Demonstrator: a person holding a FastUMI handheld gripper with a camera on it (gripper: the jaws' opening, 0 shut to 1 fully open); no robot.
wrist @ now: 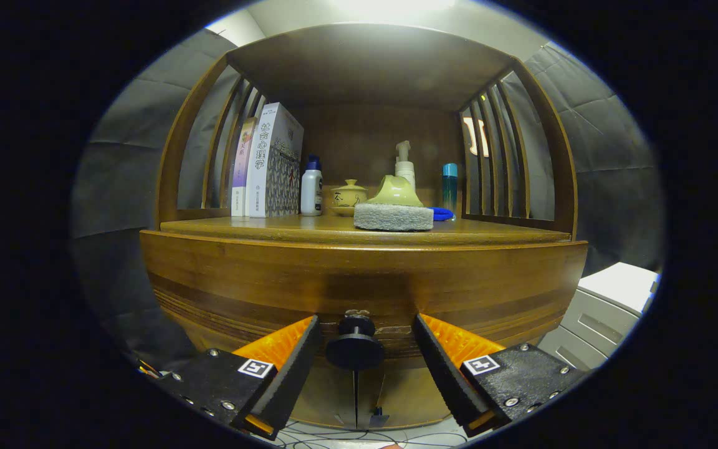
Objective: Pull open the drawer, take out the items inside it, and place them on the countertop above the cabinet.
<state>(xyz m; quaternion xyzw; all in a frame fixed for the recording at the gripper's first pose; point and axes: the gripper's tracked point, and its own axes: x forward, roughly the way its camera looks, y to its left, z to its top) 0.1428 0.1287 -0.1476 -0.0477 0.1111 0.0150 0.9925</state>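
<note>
the gripper [365,349] faces the wooden cabinet [359,274] head-on, its fingers [300,358] spread wide with the dark round drawer knob [354,346] sitting between them, touched by neither. the knob stands out from the drawer front [272,293], a broad curved band of polished wood running just beyond the fingertips; the drawer looks closed, so the items inside it cannot be seen.

the knob is the sensible place to take hold: it is small, hard and rigid, with a flared disc on a narrower stem, so the fingers can close behind the disc on the stem and the lip should keep them from sliding off. its surface looks smooth, so a pinch on the disc's rim alone may slip. the drawer is likely solid wood and fairly heavy, with some friction on its runners, so it probably calls for a straight, steady pull, not a jerk.

above the fingers and beyond the drawer front is the desk [309,227], already carrying a grey sponge [393,217] with a green object [394,191] on it, a white bottle [311,192], a small lidded pot [348,196], a pump bottle [404,165], a teal bottle [450,184] and books [272,162]. free room lies near its front edge.
</note>
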